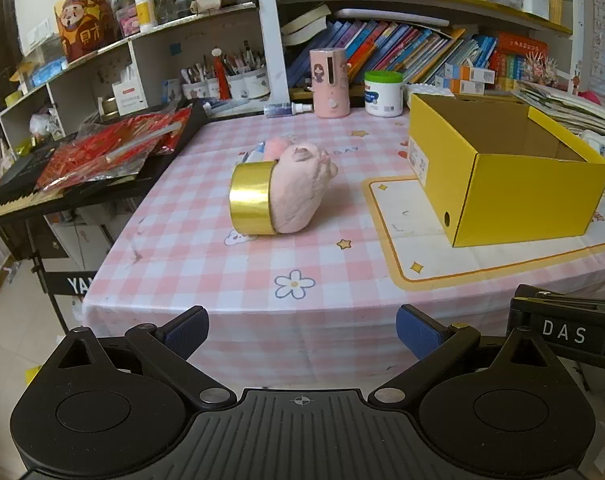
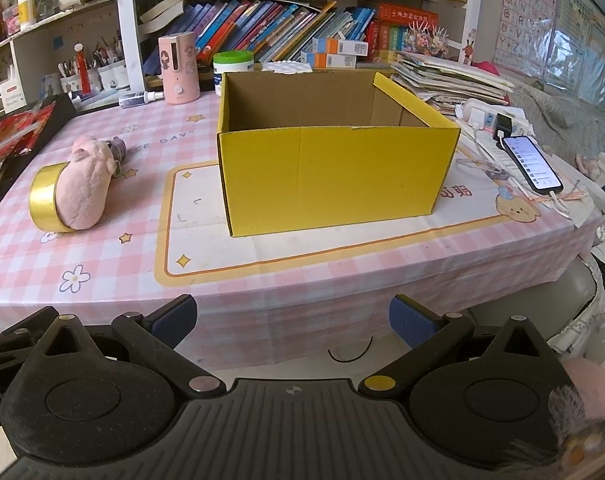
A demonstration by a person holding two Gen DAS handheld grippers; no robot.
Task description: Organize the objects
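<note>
Left wrist view is showing the pink plush toy lying on its side on the checked tablecloth, with the gold tape roll standing on edge and pressing against its near flank. Something small and purplish is peeking out behind the plush; I cannot tell what it is. The yellow box is sitting well apart to the right on the printed mat, open at the top and, as far as the right wrist view is showing, holding nothing yet.

Both tools are hanging short of the table edge, tilted downward. The left gripper is facing the plush and tape with its jaws spread wide and nothing between them. The right gripper is facing the box, likewise wide open and empty.

The risks are coming mostly from how the two objects are leaning together. Reaching for the plush alone is likely to free the tape roll, which, standing on its rim, could start rolling toward the table's left edge and drop off. Closing on the soft plush too shallowly could let it slip out on the way over. The box wall is standing tall, so a low carry could be knocking it or pushing it across the mat toward the phone and cables beside it.
</note>
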